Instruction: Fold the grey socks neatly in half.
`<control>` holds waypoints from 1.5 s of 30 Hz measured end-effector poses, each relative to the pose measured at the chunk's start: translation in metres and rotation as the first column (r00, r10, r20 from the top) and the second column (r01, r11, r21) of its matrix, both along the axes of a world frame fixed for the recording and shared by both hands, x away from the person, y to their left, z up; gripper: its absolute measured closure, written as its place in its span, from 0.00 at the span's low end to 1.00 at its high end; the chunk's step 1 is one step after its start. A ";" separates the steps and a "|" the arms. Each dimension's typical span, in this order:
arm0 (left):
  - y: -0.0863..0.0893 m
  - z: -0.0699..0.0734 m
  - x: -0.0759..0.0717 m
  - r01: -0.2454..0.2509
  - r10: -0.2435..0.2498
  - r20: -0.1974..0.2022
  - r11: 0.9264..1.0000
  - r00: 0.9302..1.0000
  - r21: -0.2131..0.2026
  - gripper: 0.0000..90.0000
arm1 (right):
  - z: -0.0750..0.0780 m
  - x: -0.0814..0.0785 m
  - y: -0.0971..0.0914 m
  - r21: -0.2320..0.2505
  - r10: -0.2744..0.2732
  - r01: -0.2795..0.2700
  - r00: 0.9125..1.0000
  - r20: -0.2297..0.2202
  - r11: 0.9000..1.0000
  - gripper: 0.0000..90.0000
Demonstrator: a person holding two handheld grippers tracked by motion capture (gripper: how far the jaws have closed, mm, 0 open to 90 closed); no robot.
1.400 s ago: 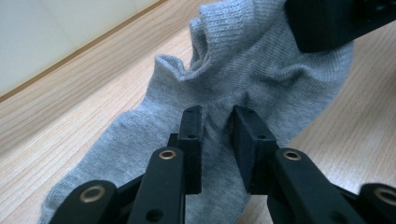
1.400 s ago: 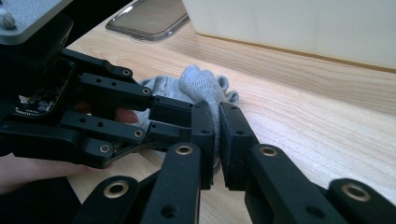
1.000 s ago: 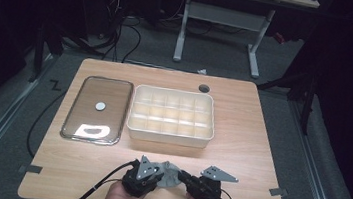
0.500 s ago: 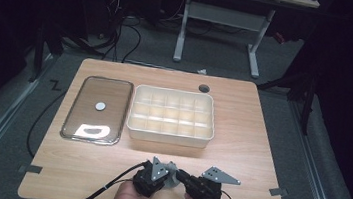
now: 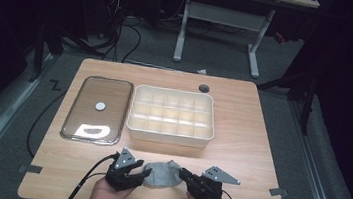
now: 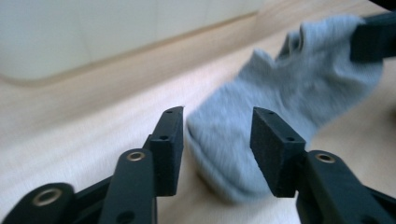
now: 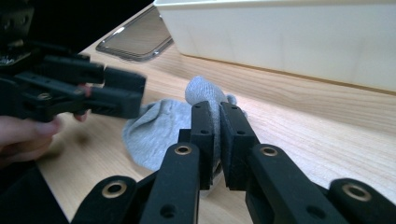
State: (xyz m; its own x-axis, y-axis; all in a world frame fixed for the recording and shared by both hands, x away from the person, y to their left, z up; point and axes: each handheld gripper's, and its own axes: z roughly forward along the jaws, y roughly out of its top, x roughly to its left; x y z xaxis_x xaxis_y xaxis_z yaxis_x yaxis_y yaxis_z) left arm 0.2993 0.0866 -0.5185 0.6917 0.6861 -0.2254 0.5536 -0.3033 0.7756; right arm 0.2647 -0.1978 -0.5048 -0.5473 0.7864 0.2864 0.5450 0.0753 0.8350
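A grey sock (image 5: 160, 173) lies crumpled on the near edge of the surface (image 5: 255, 138), between the two grippers; it is judged soft, light and limp, so it will sag and fold wherever it is not held. One end is pinched in the closed fingers of the right gripper (image 7: 219, 140); the fingers (image 6: 169, 140) of the left gripper (image 6: 217, 144) have just been opening and stand apart about the other end, seemingly without pressing it, though the view is blurred. A hold on the rim or toe is judged best; beyond stand a white divided box (image 5: 172, 113) and a clear lid (image 5: 97, 108).
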 end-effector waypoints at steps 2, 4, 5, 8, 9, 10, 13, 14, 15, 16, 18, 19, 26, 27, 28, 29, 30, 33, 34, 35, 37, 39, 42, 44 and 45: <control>0.002 -0.008 0.000 0.012 -0.013 -0.026 1.000 1.000 -0.015 0.58 | 0.000 0.001 0.002 -0.020 -0.007 0.007 1.000 0.005 1.000 0.95; 0.004 -0.014 0.001 0.012 -0.013 -0.043 1.000 0.999 -0.022 0.57 | 0.002 0.002 0.004 -0.038 -0.013 0.014 1.000 0.008 0.999 0.95; 0.004 -0.016 0.002 0.009 -0.010 -0.059 1.000 0.998 -0.023 0.56 | 0.003 0.002 0.005 -0.051 -0.018 0.019 1.000 0.017 0.999 0.95; 0.006 -0.016 0.004 0.011 -0.014 -0.069 0.999 0.998 -0.043 0.60 | 0.008 0.002 0.009 -0.099 -0.027 0.031 0.999 0.039 0.995 0.95; 0.007 -0.017 0.006 0.012 -0.016 -0.084 0.999 0.996 -0.048 0.61 | 0.009 0.001 0.009 -0.104 -0.036 0.039 0.999 0.037 0.994 0.95; 0.007 -0.017 0.006 0.009 -0.014 -0.087 0.998 0.996 -0.054 0.65 | 0.009 0.001 0.010 -0.105 -0.039 0.042 0.999 0.032 0.994 0.95; 0.008 -0.018 0.007 0.007 -0.014 -0.096 0.998 0.995 -0.066 0.74 | 0.009 0.001 0.012 -0.116 -0.050 0.052 0.999 0.023 0.992 0.95; 0.008 -0.018 0.007 0.004 -0.010 -0.094 0.998 0.996 -0.070 0.78 | 0.010 0.001 0.013 -0.123 -0.050 0.053 0.998 0.025 0.991 0.95; 0.009 -0.018 0.007 0.003 -0.011 -0.095 0.997 0.995 -0.077 0.81 | 0.011 0.001 0.014 -0.131 -0.051 0.054 0.998 0.027 0.990 0.95; 0.010 -0.018 0.007 -0.001 -0.006 -0.096 0.997 0.995 -0.080 0.83 | 0.012 0.000 0.016 -0.133 -0.056 0.059 0.998 0.026 0.989 0.95; 0.010 -0.018 0.007 -0.002 -0.006 -0.093 0.996 0.996 -0.086 0.88 | 0.015 -0.001 0.019 -0.148 -0.059 0.064 0.998 0.034 0.987 0.95; 0.010 -0.018 0.007 -0.006 -0.002 -0.091 0.996 0.996 -0.087 0.89 | 0.016 -0.001 0.021 -0.152 -0.060 0.065 0.998 0.037 0.986 0.95; 0.009 -0.017 0.006 -0.012 0.006 -0.074 0.996 0.997 -0.083 0.90 | 0.016 0.001 0.032 -0.201 -0.067 0.075 0.997 0.044 0.977 0.95; 0.009 -0.018 0.006 -0.010 0.004 -0.072 0.996 0.997 -0.083 0.90 | 0.016 0.001 0.034 -0.202 -0.069 0.076 0.997 0.042 0.976 0.95; 0.009 -0.017 0.005 -0.008 0.002 -0.069 0.997 0.998 -0.081 0.90 | 0.016 0.002 0.035 -0.203 -0.067 0.074 0.997 0.043 0.976 0.95; 0.008 -0.017 0.005 -0.005 0.000 -0.068 0.997 0.998 -0.081 0.90 | 0.017 0.002 0.037 -0.205 -0.065 0.072 0.997 0.043 0.976 0.95; 0.008 -0.017 0.005 -0.002 -0.003 -0.066 0.997 0.998 -0.077 0.90 | 0.017 0.003 0.039 -0.207 -0.063 0.070 0.997 0.044 0.976 0.95; 0.007 -0.017 0.004 0.009 -0.013 -0.058 0.997 0.998 -0.071 0.90 | 0.018 0.004 0.044 -0.212 -0.051 0.060 0.998 0.046 0.975 0.94; 0.006 -0.017 0.004 0.011 -0.015 -0.056 0.997 0.998 -0.070 0.90 | 0.018 0.004 0.047 -0.213 -0.049 0.057 0.998 0.044 0.975 0.94; 0.006 -0.017 0.004 0.013 -0.017 -0.054 0.997 0.998 -0.070 0.90 | 0.018 0.004 0.049 -0.214 -0.043 0.051 0.998 0.043 0.975 0.94; 0.006 -0.017 0.004 0.016 -0.020 -0.055 0.997 0.998 -0.072 0.90 | 0.017 0.004 0.053 -0.219 -0.035 0.043 0.999 0.041 0.975 0.94; 0.006 -0.017 0.004 0.017 -0.021 -0.054 0.997 0.998 -0.073 0.90 | 0.016 0.005 0.057 -0.220 -0.027 0.035 0.999 0.039 0.975 0.94; 0.005 -0.017 0.003 0.025 -0.029 -0.050 0.997 0.998 -0.069 0.90 | 0.015 0.006 0.063 -0.223 -0.013 0.019 0.999 0.030 0.975 0.94; 0.005 -0.017 0.003 0.032 -0.035 -0.049 0.997 0.998 -0.066 0.90 | 0.015 0.007 0.068 -0.222 -0.002 0.008 1.000 0.029 0.975 0.94; 0.004 -0.017 0.003 0.034 -0.037 -0.048 0.997 0.998 -0.067 0.90 | 0.015 0.007 0.069 -0.220 0.001 0.005 1.000 0.027 0.975 0.94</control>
